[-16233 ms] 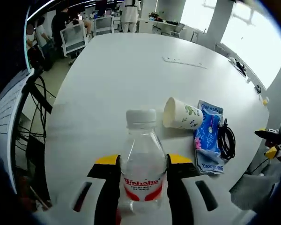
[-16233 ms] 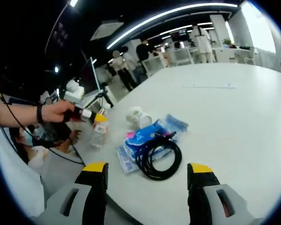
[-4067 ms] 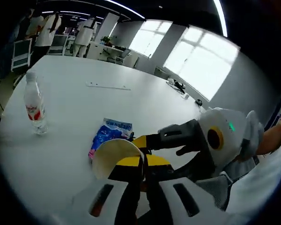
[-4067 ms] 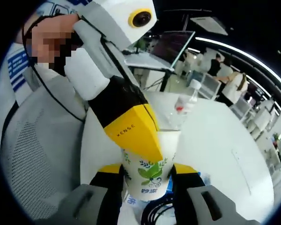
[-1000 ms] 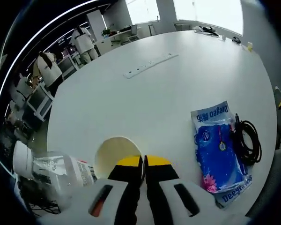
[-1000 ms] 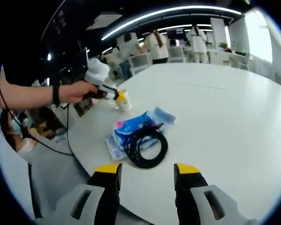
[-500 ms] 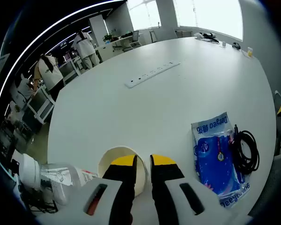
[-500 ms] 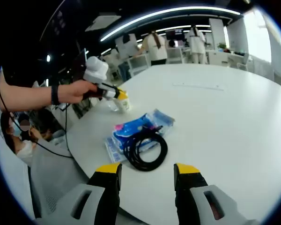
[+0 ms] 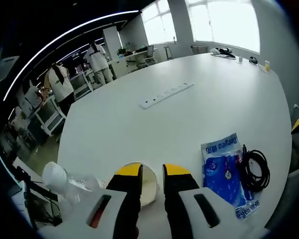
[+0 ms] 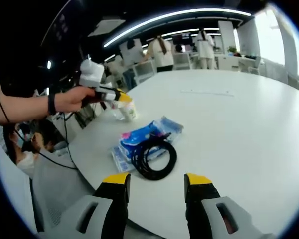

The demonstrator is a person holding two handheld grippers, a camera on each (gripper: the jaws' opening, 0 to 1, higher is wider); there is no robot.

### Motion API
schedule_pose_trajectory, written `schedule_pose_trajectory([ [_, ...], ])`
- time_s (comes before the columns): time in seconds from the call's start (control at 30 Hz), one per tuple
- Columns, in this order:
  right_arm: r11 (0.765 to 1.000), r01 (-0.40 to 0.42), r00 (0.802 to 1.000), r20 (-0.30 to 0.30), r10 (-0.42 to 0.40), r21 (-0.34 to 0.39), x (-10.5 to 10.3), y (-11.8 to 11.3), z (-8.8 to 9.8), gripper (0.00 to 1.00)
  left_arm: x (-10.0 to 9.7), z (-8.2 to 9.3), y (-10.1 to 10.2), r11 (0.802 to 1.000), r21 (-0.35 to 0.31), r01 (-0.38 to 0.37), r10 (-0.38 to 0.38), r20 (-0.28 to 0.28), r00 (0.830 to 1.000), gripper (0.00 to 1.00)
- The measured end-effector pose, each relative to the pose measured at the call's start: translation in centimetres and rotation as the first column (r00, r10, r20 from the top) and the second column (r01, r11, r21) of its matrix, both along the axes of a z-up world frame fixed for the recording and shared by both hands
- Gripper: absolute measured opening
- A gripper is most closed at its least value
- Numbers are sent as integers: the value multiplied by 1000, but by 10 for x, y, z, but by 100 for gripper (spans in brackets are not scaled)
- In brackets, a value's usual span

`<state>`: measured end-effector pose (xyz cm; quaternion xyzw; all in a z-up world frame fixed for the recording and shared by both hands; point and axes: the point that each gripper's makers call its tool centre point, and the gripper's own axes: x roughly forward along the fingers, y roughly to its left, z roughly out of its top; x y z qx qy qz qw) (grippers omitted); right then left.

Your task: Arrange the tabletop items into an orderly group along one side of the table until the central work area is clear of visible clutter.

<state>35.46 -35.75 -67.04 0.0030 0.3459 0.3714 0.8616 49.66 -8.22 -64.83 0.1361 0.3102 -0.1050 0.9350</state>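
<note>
Now, going left to right in the left gripper view: one bottle [image 9: 70,185] lies on its side at about 8 o'clock, cap toward the table [image 9: 139,129] edge, just beside one paper cup [image 9: 148,185] that stands upright with its mouth open. The left gripper [image 9: 152,175] sits over that cup with its jaws narrowly parted, one either side of the cup's near wall, not pressing on it as far as I can tell. At 12 o'clock, well apart, lies one power strip [image 9: 166,94]. At 4 o'clock lies one blue packet [image 9: 223,172] with one black cable [image 9: 254,169] coiled against its right edge.

From the right gripper view, the cup [image 10: 129,111] stands at 11 o'clock under the left gripper [image 10: 120,97], the packet [image 10: 144,139] and cable [image 10: 152,158] near centre, and the right gripper [image 10: 157,180] hangs wide, holding nothing.

The cup is probably light and easily crushed or tipped; a soft pinch on the rim should do. The packet looks soft and limp, best taken by an edge. The cable is floppy, likely to uncoil; grip it across several loops. The clear bottle could roll.
</note>
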Motion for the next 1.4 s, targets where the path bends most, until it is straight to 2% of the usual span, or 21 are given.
schedule_pose_trajectory([
  [0.23, 1000, 19, 1000, 11, -19, 9, -2, 0, 2, 43, -16, 18, 0, 999, -37, -20, 22, 48, 999, 13],
  [0.57, 1000, 18, 1000, 10, -19, 19, -10, 2, -1, 43, -38, 30, -7, 993, -107, -49, 56, 67, 996, 14],
  [0.87, 999, 27, 1000, 6, -28, 27, -9, 3, -2, 42, -60, 24, -27, 982, -178, -54, 62, 39, 997, 15],
  [1.2, 998, 34, 999, 1, -34, 43, -9, 5, -6, 41, -71, 19, -37, 967, -243, -79, 83, 9, 996, 14],
  [1.4, 997, 48, 999, -5, -47, 60, -8, 6, -7, 41, -84, 1, -47, 943, -310, -124, 116, -46, 992, 14],
])
